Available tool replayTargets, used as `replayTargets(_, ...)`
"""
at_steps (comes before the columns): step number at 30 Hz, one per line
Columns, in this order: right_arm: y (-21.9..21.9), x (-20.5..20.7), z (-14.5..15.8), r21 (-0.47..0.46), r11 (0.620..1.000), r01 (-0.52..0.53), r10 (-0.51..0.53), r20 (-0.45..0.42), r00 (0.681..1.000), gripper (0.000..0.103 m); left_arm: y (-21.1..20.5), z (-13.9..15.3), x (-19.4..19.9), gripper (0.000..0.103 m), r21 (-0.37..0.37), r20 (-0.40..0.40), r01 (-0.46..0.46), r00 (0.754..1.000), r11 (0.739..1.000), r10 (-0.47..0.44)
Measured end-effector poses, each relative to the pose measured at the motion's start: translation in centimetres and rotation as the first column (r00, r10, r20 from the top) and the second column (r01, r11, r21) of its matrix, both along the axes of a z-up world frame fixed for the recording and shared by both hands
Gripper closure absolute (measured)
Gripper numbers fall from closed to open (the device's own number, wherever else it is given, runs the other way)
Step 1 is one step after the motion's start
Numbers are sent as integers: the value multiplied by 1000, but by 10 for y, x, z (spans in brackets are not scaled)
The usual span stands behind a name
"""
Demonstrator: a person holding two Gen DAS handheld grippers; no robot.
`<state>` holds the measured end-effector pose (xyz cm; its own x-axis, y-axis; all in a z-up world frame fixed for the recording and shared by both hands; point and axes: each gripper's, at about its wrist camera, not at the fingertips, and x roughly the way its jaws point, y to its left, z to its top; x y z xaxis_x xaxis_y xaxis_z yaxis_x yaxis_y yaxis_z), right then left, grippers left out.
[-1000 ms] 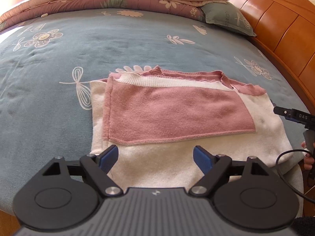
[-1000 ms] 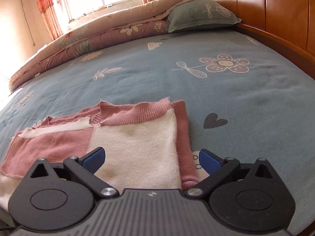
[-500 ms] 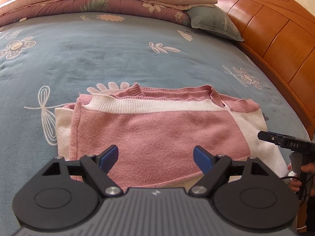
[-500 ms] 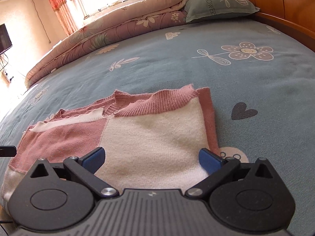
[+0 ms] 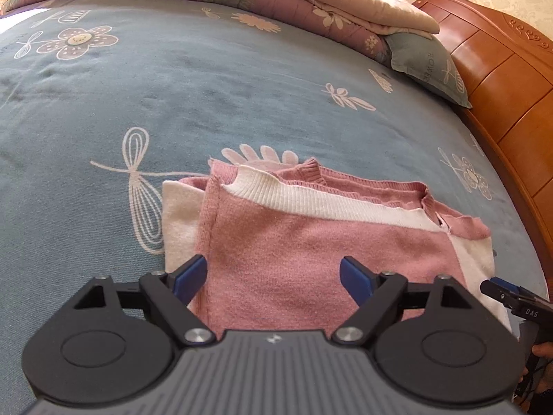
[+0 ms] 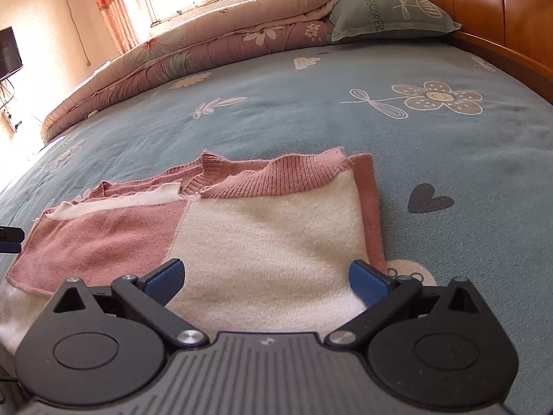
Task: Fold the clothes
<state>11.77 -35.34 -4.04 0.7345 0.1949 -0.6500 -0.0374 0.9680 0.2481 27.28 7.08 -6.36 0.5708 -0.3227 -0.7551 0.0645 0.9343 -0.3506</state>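
Note:
A pink and cream knitted sweater [image 5: 311, 242] lies partly folded on the blue bedspread, with a pink sleeve laid across its cream body. My left gripper [image 5: 273, 276] hovers open over the sweater's pink left part, nothing between its blue pads. In the right wrist view the same sweater [image 6: 262, 228] shows its cream right half and pink ribbed collar. My right gripper [image 6: 266, 278] stands open above the cream near edge, holding nothing. The tip of the right gripper [image 5: 511, 297] shows at the right edge of the left wrist view.
The blue flowered bedspread [image 5: 172, 97] stretches beyond the sweater. A rolled floral quilt [image 6: 193, 55] and a grey-green pillow [image 6: 387, 10] lie at the far side. A wooden headboard [image 5: 501, 79] runs along the right. A person's hand [image 5: 542, 351] holds the right gripper's handle.
My left gripper has moved forward and lower over the sweater, from the cream near edge onto the pink sleeve, and rolled slightly. My right gripper sank a little. Both stayed open.

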Motion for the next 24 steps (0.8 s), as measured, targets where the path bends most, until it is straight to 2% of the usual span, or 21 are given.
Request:
replayTargets(1, 1, 0, 0, -3, 1000, 2, -2, 1, 1000, 0, 2, -2, -3, 15, -13, -10, -4, 1000, 1000, 4)
replayTargets(4, 3, 1, 0, -11, 1000, 8, -8, -4, 1000, 0, 7, -8, -13, 15, -50, -40, -15, 999, 999, 13)
replayTargets(6, 5, 4, 1, -14, 1000, 12, -12, -17, 1000, 0, 8, -3, -20, 15, -38, -34, -30, 999, 999, 29)
replayTargets(12, 9, 4, 1, -11, 1000, 13, -13, -27, 1000, 0, -4, 15, -49, 14, -86, -36, 83, 996, 993, -86)
replayTargets(14, 11, 3, 1, -19, 1000, 16, -17, -29, 999, 0, -6, 7, -57, 14, -66, -69, 86, 994, 994, -91)
replayTargets(17, 12, 2, 6, -14, 1000, 15, -15, -41, 999, 0, 0, -12, -67, 16, -68, -134, 37, 990, 997, -46)
replayTargets(19, 12, 1, 13, 22, 1000, 7, -5, -55, 998, 0, 2, -11, -71, 15, -84, -120, 21, 992, 996, -31)
replayTargets(24, 32, -10, 34, 174, 975, -134, 144, -45, 989, 0, 1, 6, -70, 15, -63, -68, 34, 997, 997, -39)
